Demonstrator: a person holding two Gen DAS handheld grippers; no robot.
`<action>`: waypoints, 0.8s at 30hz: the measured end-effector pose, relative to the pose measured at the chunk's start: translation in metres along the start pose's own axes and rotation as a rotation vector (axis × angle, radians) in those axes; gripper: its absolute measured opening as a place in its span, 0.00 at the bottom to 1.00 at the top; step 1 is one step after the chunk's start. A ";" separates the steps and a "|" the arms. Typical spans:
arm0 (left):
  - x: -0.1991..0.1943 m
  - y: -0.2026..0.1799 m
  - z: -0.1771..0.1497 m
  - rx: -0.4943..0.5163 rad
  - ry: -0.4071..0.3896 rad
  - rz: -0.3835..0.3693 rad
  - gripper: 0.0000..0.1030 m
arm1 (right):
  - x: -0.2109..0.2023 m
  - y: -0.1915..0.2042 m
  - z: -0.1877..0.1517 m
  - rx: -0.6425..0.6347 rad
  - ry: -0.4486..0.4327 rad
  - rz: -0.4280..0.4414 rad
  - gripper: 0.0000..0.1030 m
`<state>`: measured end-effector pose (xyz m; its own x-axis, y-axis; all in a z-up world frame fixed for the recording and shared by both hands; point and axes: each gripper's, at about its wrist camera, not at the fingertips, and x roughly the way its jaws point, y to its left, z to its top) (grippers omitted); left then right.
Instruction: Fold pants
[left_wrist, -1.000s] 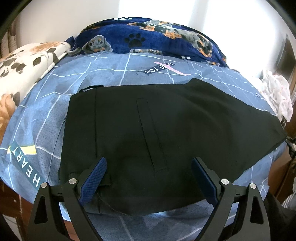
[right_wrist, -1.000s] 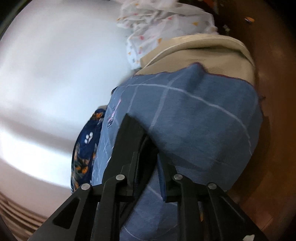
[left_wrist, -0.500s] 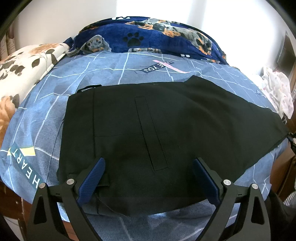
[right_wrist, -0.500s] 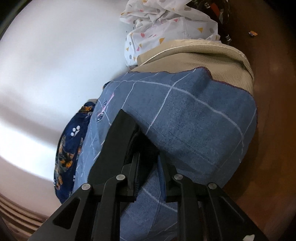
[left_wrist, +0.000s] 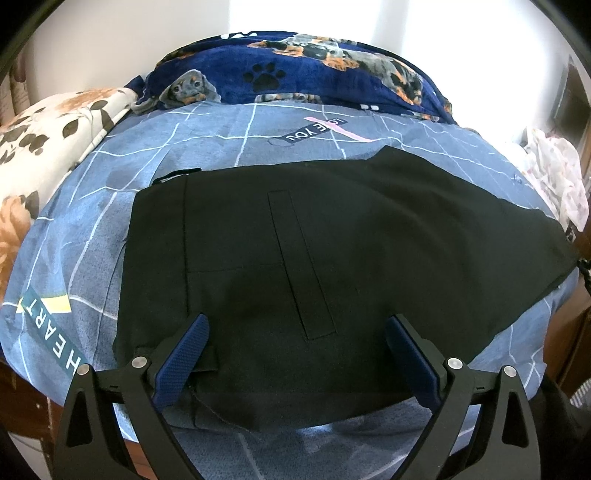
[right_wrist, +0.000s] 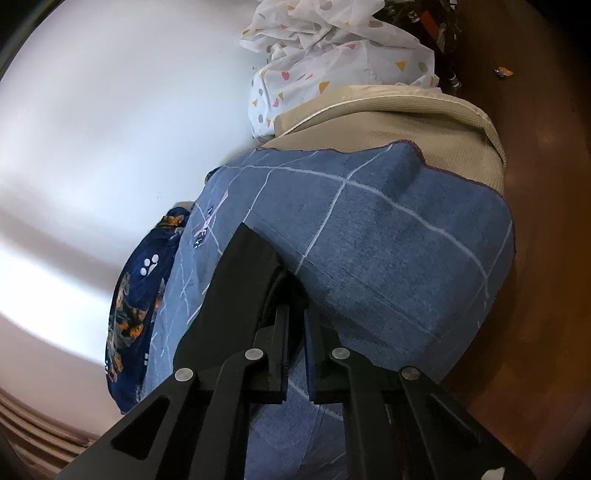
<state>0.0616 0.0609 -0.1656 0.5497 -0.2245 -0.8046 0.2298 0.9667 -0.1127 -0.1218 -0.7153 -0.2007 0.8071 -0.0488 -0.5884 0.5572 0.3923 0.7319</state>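
Black pants (left_wrist: 332, 266) lie flat across the blue grid-pattern bedsheet (left_wrist: 92, 221), waistband at the left and legs running off to the right. My left gripper (left_wrist: 295, 332) is open, its blue-padded fingers (left_wrist: 184, 350) spread wide just above the near edge of the pants. In the right wrist view, my right gripper (right_wrist: 295, 317) is shut on the leg end of the pants (right_wrist: 240, 280), held at the bed's edge. The camera there is rolled sideways.
A navy dog-print blanket (left_wrist: 314, 74) lies along the far side of the bed. A floral quilt (left_wrist: 44, 136) sits at the left. White patterned cloth (right_wrist: 332, 55) is bunched past the foot of the beige mattress (right_wrist: 406, 118). Brown wooden floor (right_wrist: 546, 221) lies beyond.
The right gripper has kept its grip and pulled the leg end outward, drawing the pants flatter and straighter. The left gripper stays open and has barely moved.
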 end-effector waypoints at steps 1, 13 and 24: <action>0.000 0.000 0.000 0.000 0.000 0.000 0.94 | 0.000 -0.001 0.001 0.004 0.001 0.014 0.11; 0.002 -0.001 -0.001 0.010 0.002 0.010 0.95 | 0.008 0.007 0.006 0.013 0.015 -0.044 0.04; 0.001 -0.002 -0.003 0.015 0.000 0.004 0.95 | 0.009 0.000 0.014 0.043 0.013 -0.068 0.03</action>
<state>0.0597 0.0594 -0.1681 0.5504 -0.2202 -0.8053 0.2391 0.9658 -0.1006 -0.1119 -0.7284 -0.2006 0.7648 -0.0619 -0.6412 0.6186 0.3483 0.7043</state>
